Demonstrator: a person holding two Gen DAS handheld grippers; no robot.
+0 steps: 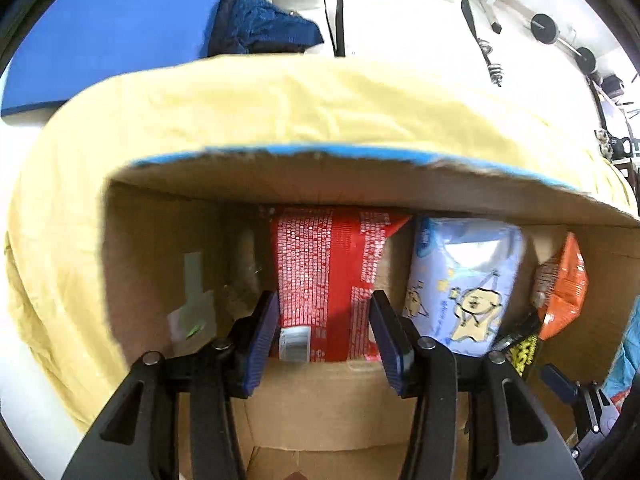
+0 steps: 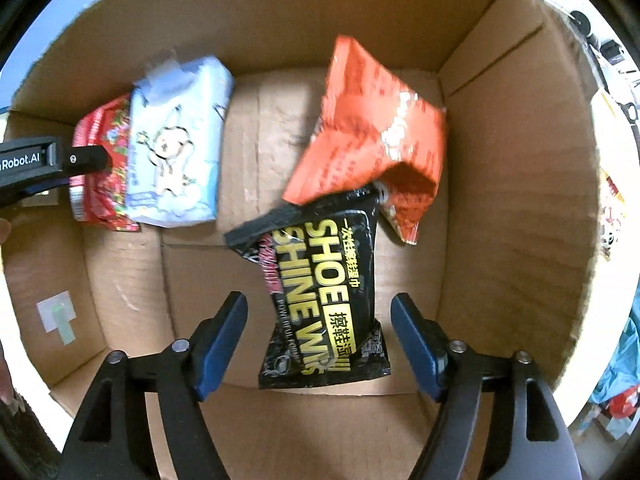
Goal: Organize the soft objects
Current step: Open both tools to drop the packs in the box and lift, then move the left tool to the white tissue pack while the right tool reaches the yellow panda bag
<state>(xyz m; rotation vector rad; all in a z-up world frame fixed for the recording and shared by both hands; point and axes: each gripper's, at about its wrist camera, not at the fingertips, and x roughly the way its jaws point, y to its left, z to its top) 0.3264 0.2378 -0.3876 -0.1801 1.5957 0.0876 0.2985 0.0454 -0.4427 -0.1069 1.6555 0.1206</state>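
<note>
Left claw (image 1: 324, 326): spread, I see its pads either side of the red pack (image 1: 324, 280) but with gaps, so I judge nothing is pinched.
Right claw (image 2: 318, 342): spread wide, hovering over the black shoe-shine wipes pack (image 2: 320, 300), not touching it that I can tell.
Where the soft packs are: all inside the cardboard box (image 2: 520, 200); red pack and pale blue tissue pack (image 2: 176, 148) stand side by side at the far left, orange pouch (image 2: 372, 132) leans at the far right, partly over the black pack.
Risk, left side: if I close on the red pack off-centre, it may tip into the blue pack and knock both flat.
Risk, right side: lifting the black pack could drag the orange pouch, since they overlap.
Risk, box wall: the flap edge (image 1: 360, 156) sits close above my left claw; I could snag it.
Risk, claws: both work in one box, so they could collide.
</note>
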